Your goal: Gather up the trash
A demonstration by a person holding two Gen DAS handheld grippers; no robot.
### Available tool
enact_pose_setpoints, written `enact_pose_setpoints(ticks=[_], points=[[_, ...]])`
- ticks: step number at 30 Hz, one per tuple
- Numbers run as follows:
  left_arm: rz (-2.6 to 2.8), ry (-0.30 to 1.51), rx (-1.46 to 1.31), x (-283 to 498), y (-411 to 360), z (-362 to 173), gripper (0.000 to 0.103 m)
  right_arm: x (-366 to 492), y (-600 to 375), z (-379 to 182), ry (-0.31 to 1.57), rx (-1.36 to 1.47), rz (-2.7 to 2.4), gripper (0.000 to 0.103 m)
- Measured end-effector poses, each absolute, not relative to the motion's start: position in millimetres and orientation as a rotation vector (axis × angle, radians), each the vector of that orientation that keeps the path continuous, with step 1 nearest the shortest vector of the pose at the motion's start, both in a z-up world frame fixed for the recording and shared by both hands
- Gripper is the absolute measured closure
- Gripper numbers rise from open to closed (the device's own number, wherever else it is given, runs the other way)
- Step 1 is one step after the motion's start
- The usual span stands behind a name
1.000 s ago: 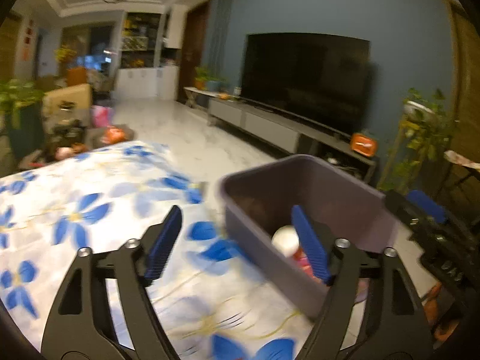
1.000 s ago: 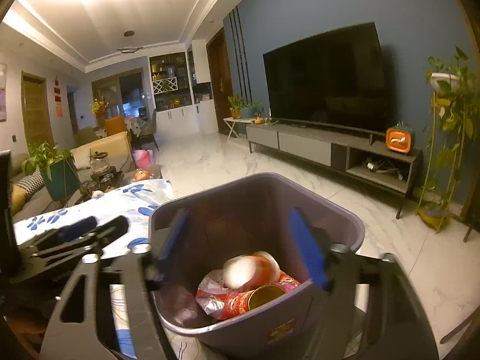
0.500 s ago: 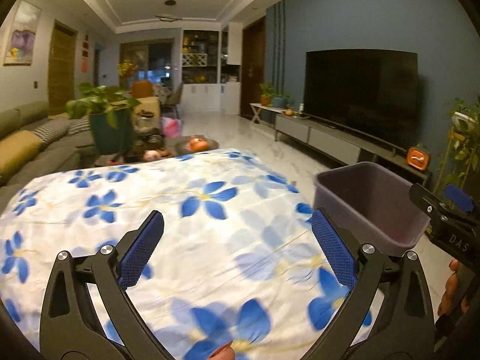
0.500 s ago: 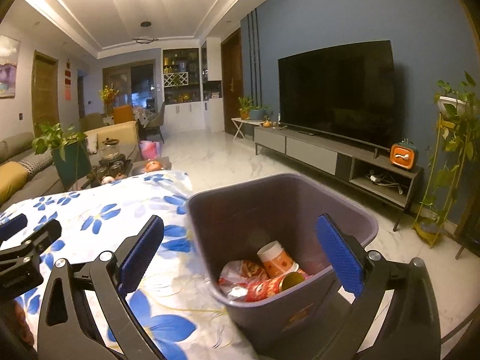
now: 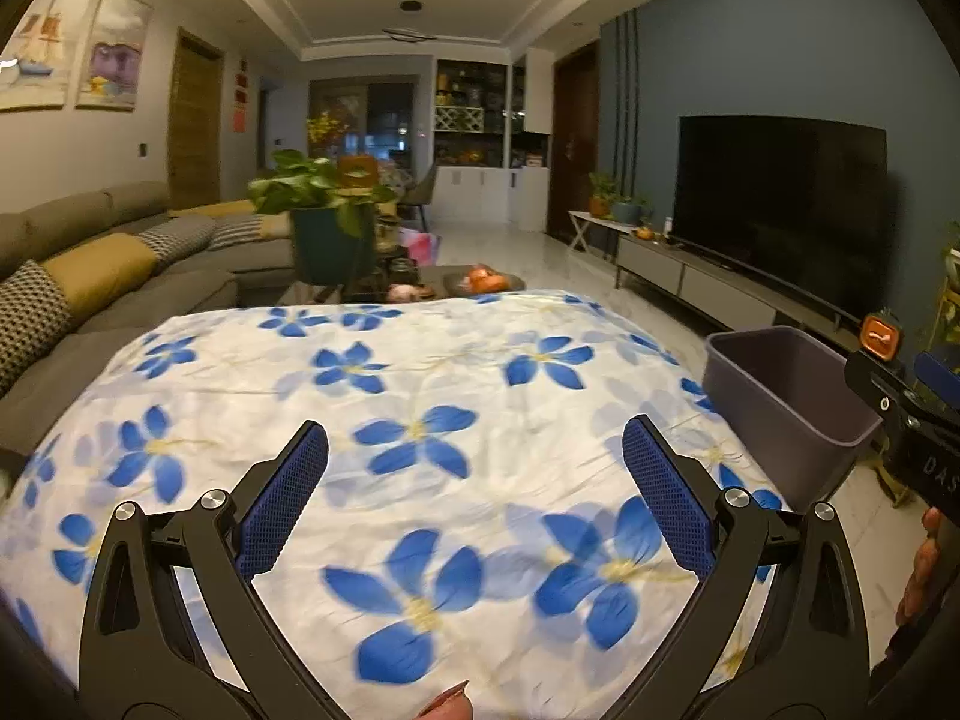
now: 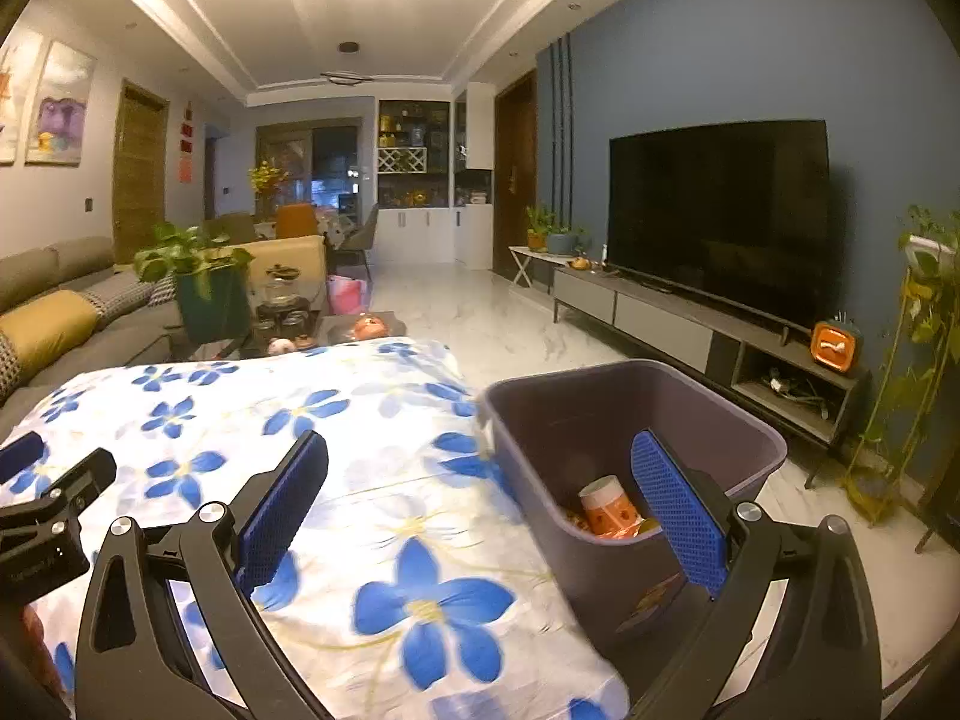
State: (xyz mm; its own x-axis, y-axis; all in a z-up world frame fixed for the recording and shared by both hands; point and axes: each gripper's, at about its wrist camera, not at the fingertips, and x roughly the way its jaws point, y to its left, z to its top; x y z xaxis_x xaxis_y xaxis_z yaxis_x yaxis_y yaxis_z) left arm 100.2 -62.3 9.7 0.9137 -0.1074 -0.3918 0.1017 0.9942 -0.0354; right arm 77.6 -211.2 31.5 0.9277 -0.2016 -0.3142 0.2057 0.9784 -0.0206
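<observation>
A purple bin (image 6: pixel 690 420) stands at the right edge of a table covered by a white cloth with blue flowers (image 5: pixel 420 408). Inside the purple bin lie an orange paper cup (image 6: pixel 606 507) and other wrappers. My right gripper (image 6: pixel 480 480) hangs open above the cloth's right side, its right finger in front of the bin's near wall. My left gripper (image 5: pixel 474 468) is open over the bare cloth, with the bin (image 5: pixel 786 384) off to its right. Nothing sits between either pair of fingers. The right gripper's black body (image 5: pixel 912 420) shows at the left wrist view's right edge.
A grey sofa (image 5: pixel 90 264) with yellow cushions runs along the left. A potted plant (image 5: pixel 330 222) and a low table with small items stand beyond the cloth. A TV (image 6: pixel 720 210) on a long cabinet lines the blue wall; a plant stand (image 6: pixel 918 330) is at far right.
Both grippers pulled back from the bin and swung left, their jaws widening. The cup and wrappers now lie deeper in the bin, which has shifted to the right in both views.
</observation>
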Motion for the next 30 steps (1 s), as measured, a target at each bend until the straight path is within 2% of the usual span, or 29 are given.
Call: enact_pose_setpoints(ticks=[15,30], points=[[-0.013,0.392,-0.049,41,1,17,0.006,43,-138,36,0.312,-0.003,-0.083,0.006],[-0.003,0.39,-0.073,26,19,15,0.006,34,-116,35,0.31,-0.014,-0.052,0.006]])
